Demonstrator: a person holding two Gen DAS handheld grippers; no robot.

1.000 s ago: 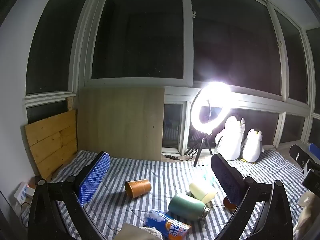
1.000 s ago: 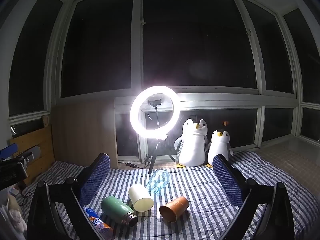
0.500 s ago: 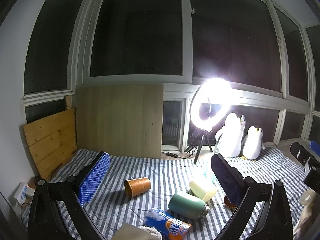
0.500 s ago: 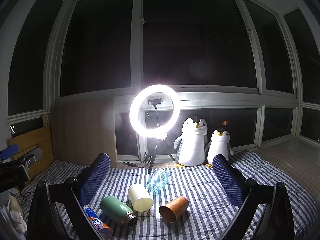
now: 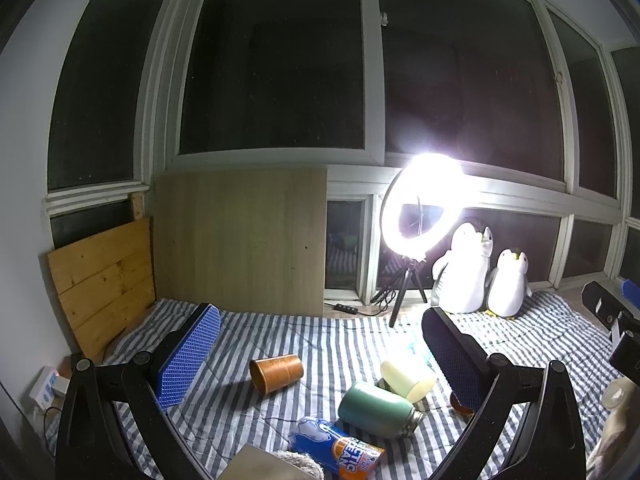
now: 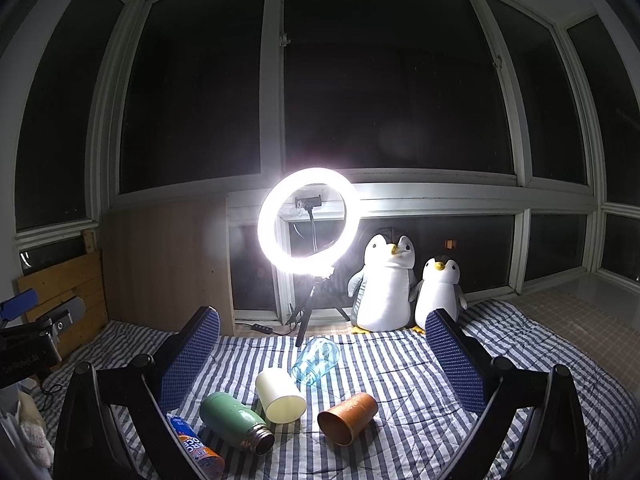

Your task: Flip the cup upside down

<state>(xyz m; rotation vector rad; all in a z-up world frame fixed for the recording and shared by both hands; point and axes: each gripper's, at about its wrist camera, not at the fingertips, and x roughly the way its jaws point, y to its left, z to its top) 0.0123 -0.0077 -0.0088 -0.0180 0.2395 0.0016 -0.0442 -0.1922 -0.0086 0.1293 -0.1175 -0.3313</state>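
An orange cup (image 5: 276,373) lies on its side on the striped blanket, below and between the fingers of my open, empty left gripper (image 5: 320,356). A second orange cup (image 6: 347,417) lies on its side, mouth toward me, below my open, empty right gripper (image 6: 322,358). A cream cup (image 6: 280,399) lies on its side left of it, and shows in the left wrist view (image 5: 407,376). Both grippers hover above the bed, apart from the cups.
A green flask (image 6: 236,420), a clear glass jar (image 6: 316,361) and a blue-orange can (image 6: 196,448) lie nearby. A ring light on a tripod (image 6: 307,216) and two plush penguins (image 6: 386,280) stand at the back. Wooden boards (image 5: 240,240) lean on the left wall.
Both views have shifted only slightly; the left view has tilted up a little. No object has moved and both grippers have stayed open.
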